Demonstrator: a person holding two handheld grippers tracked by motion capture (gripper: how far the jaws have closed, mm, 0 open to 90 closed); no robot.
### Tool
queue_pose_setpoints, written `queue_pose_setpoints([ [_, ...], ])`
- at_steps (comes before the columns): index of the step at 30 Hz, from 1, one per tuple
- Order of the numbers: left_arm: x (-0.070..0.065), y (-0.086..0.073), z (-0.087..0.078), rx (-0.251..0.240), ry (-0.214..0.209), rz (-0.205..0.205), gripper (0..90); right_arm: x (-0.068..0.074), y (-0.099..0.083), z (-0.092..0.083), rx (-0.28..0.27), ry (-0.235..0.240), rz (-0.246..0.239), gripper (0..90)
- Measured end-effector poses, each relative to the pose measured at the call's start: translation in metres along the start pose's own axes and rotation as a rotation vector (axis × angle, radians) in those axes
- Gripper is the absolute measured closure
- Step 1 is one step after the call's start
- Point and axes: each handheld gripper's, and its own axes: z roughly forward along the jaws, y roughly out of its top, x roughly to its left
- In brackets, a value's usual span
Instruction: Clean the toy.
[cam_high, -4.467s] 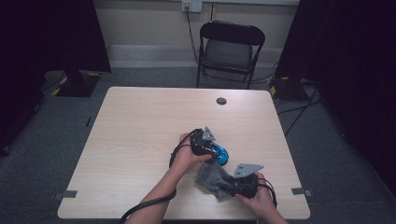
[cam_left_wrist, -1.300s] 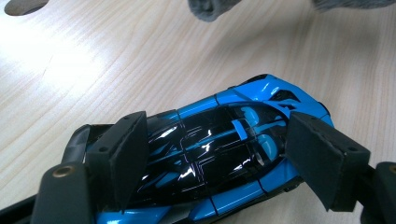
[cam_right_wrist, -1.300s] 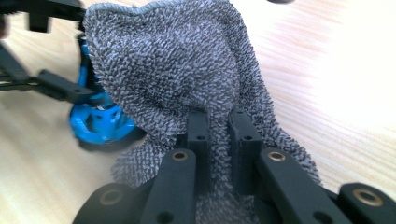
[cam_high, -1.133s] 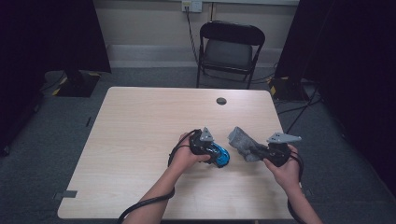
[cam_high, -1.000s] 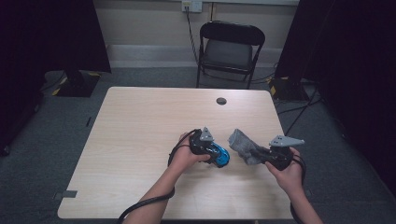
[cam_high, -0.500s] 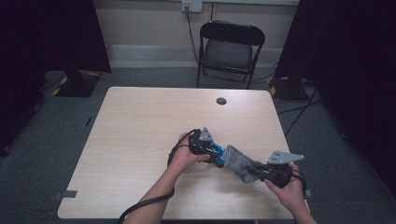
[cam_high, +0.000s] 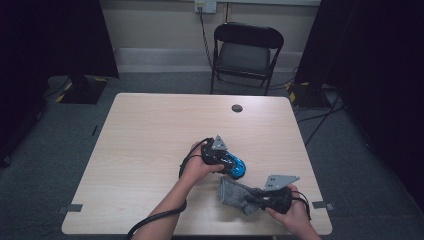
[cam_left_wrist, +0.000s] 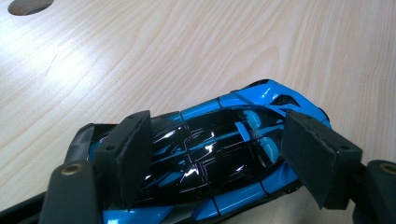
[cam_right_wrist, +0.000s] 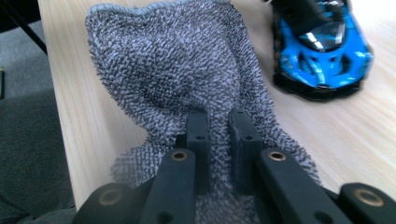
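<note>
Nearest, right gripper (cam_high: 256, 200) sits at the front edge of the bench (cam_high: 150, 145), held by the person's right hand (cam_high: 292, 215). Its fingers (cam_right_wrist: 198, 135) are pinched together on a fold of grey cloth (cam_high: 234, 194). In the right gripper view the cloth (cam_right_wrist: 182, 74) is nubby terry, bunched and standing up ahead of the fingers, with the bench edge and grey floor at the picture's left. Grey three-cornered plate on top of the gripper, cable trailing back past the hand.

Just beyond, left gripper (cam_high: 235, 166) is held by the left hand (cam_high: 196, 169), with the forearm coming in from the bottom edge. Its fingers (cam_left_wrist: 133, 154) straddle a blue toy car (cam_high: 236, 167), one on each side. They have just been closing a little with the car between them; contact of the pads with the body cannot be told for sure, and a gap seems visible on the right side. The car (cam_left_wrist: 219, 154) is blue with a black glossy roof and rests on the bench, right of centre, toward the front. Car and cloth lie near each other, not touching in the high view.

Farther out, a round dark hole (cam_high: 237, 108) near the bench's far edge. Past the bench, a black folding chair (cam_high: 247, 52) against the wall.
</note>
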Motion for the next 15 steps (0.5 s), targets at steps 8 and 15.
queue_pose_setpoints([
  [8,-0.001,-0.001,0.000,-0.008,0.004,-0.003,24.7,0.001,0.006,0.023,0.010,0.011,-0.011,80.7],
  [15,-0.001,-0.001,0.000,-0.010,0.007,-0.005,24.7,-0.006,0.005,0.031,0.040,-0.009,-0.015,80.6],
])
